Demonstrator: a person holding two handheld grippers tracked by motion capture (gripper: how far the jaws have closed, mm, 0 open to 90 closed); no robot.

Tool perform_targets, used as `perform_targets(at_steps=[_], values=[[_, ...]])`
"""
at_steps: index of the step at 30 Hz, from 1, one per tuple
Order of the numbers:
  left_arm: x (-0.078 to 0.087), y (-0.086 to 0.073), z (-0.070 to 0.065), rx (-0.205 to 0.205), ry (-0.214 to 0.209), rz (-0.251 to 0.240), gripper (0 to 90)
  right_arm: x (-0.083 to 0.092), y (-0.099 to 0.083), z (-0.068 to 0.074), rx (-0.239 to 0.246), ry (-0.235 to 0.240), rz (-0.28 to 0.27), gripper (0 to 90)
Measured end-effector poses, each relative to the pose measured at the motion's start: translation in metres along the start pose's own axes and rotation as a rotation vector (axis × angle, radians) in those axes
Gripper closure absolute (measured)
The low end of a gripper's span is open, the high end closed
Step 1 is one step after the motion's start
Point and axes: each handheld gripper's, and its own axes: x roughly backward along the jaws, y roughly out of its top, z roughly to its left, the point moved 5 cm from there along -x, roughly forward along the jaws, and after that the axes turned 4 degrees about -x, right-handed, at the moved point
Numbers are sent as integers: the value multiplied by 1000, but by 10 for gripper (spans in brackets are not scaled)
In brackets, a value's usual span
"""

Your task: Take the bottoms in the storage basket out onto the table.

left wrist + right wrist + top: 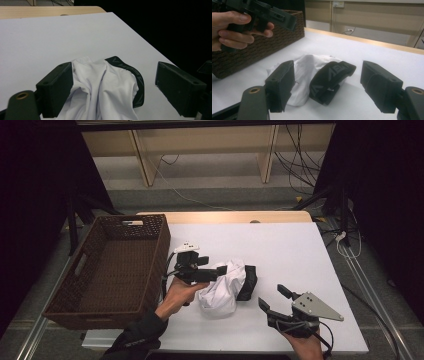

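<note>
The worktop [300,250] carries a woven brown basket [112,265] at its left edge, with nothing visible inside it, and a crumpled white garment with a black waistband [225,287] just right of the basket, near the middle front.

The left tongs [220,270] hover over the garment's upper left. In the left gripper view its jaws stand wide, one pad brushing the white cloth [100,90] and the other well clear, so nothing is gripped. The right tongs [272,297] wait near the garment's right side, jaws also spread wide and holding nothing; the right gripper view has the black band [332,77] between them but farther off.

The step in hand looks like picking the garment up, probably for the basket. To do it well, the left tongs should sink into a thick fold before closing, so that several layers are caught.

The bundle's long axis runs from the front left toward the back right, with the waistband at the right end.
</note>
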Motion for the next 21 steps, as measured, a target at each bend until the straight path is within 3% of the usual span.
perform_targets(at_steps=[9, 21], values=[[3, 0, -2, -23, 9, -16, 146, 0, 0, 0, 0, 0, -2, 283], [20, -4, -1, -69, 20, -32, 136, 1, 0, 0, 1, -1, -1, 282]])
